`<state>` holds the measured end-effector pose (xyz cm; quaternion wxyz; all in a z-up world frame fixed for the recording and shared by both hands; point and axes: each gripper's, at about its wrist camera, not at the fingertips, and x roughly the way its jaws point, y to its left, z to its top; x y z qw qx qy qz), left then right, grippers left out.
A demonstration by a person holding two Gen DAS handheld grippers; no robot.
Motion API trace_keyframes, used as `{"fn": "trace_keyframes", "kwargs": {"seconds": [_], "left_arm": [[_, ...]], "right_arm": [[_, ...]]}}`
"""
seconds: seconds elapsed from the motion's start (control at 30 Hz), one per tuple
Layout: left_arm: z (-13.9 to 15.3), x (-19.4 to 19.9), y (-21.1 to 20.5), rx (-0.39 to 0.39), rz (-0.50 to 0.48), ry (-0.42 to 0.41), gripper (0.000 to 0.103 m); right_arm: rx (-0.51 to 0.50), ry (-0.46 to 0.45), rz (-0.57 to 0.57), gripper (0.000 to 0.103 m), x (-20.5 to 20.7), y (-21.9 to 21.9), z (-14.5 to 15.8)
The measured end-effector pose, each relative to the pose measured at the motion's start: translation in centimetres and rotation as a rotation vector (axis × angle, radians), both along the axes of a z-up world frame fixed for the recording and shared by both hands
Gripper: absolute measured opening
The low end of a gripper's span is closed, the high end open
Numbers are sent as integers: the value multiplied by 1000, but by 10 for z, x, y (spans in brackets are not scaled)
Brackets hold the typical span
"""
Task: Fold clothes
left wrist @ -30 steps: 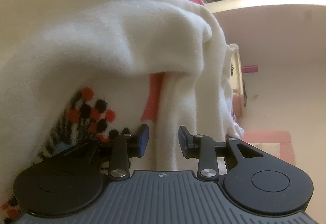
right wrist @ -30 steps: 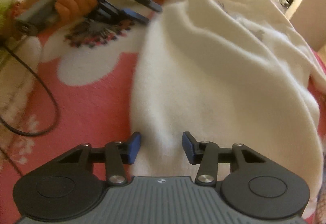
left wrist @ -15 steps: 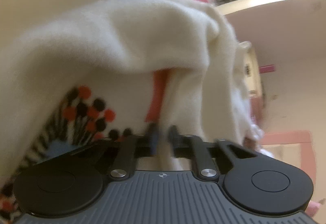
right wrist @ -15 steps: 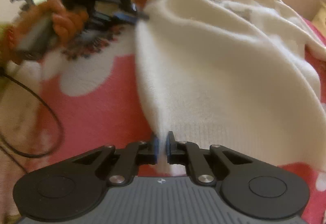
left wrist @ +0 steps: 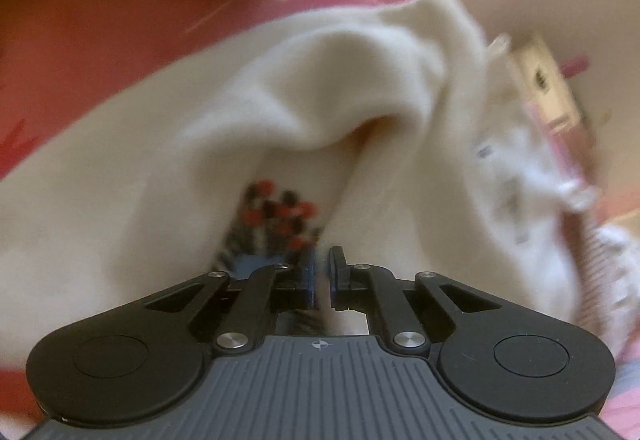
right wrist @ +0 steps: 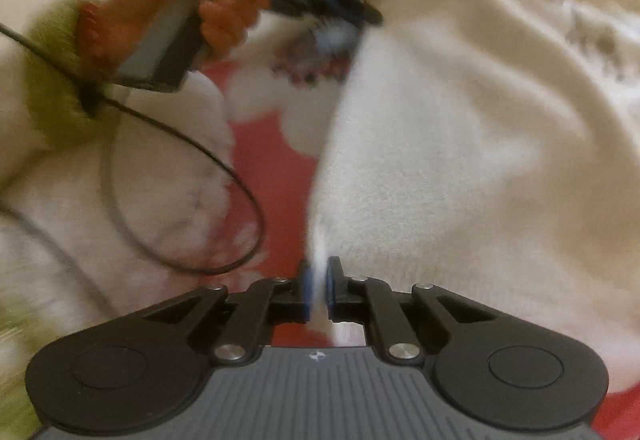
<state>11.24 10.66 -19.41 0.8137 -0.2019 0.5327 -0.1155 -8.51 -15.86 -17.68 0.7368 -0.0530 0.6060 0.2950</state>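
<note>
Pink white-patterned blanket (right wrist: 276,168), black cable (right wrist: 208,156) across it, beige wall (left wrist: 560,0) beyond.

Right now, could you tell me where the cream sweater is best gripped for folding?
Along its loose side edge, approached from the pink blanket side. The cream sweater lies thin and free there, and the right gripper and left gripper are both shut on that edge.

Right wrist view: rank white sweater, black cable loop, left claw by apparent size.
1. white sweater
2. black cable loop
3. left claw, blurred and farthest from the camera, so its small look is unsure.
</note>
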Motion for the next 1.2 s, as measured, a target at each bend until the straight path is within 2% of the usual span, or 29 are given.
{"fn": "trace_keyframes", "kwargs": {"seconds": [0.03, 0.1, 0.13, 0.17, 0.2, 0.3, 0.37, 0.43, 0.5, 0.57, 0.63, 0.7, 0.73, 0.77, 0.83, 0.9, 1.0, 1.03, 1.1, 1.13, 1.17, 1.2], "left_arm": [[0, -2, -5, 26, -20, -24, 9], [6, -6, -9, 62, -55, -52, 12], [9, -8, -8, 72, -68, -58, 17], [13, -10, -7, 79, -78, -59, 21], [18, -13, -6, 86, -78, -54, 26], [33, -23, -6, 106, -62, -46, 27], [45, -28, -9, 111, -46, -80, 27], [56, -34, -16, 103, -36, -123, 28], [65, -37, -29, 80, -55, -162, 30], [69, -39, -50, 54, -111, -182, 31], [65, -37, -79, 36, -189, -180, 31], [52, -35, -104, 17, -249, -155, 31], [44, -34, -114, 16, -270, -137, 31], [35, -33, -123, 19, -287, -119, 31], [20, -34, -136, 75, -303, -95, 30], [12, -38, -135, 78, -294, -102, 30], [7, -41, -127, 46, -269, -109, 30], [7, -41, -126, 38, -260, -105, 30], [6, -40, -126, 27, -244, -94, 30], [6, -39, -126, 22, -237, -89, 27], [5, -39, -124, 13, -226, -83, 24], [4, -38, -121, 2, -214, -76, 25]], "right_arm": [[-5, 15, -24, 12, 3, 0, -9], [13, 48, -69, 23, 6, -2, -17], [61, 60, -87, 39, 7, -11, -9], [99, 59, -119, 51, 6, -24, 1], [130, 54, -157, 53, 4, -38, 11], [210, 4, -314, 54, 4, -100, 46], [247, -58, -482, 58, 8, -158, 62], [240, -116, -697, 61, 10, -220, 65], [215, -144, -901, 61, 12, -276, 53], [176, -145, -996, 62, 15, -309, 34], [169, -135, -997, 62, 17, -319, 13], [209, -103, -974, 55, 21, -318, -10], [214, -103, -961, 29, 22, -312, -15], [212, -111, -947, 10, 23, -305, -16], [193, -192, -909, 10, 22, -284, 3], [221, -287, -853, 9, 21, -255, 31], [173, -444, -636, 10, 34, -185, 61], [157, -476, -555, 11, 42, -160, 62], [135, -494, -413, 26, 57, -113, 56], [127, -482, -360, 35, 62, -94, 52], [122, -480, -321, 36, 63, -80, 51], [106, -496, -305, 37, 61, -72, 53]]}}
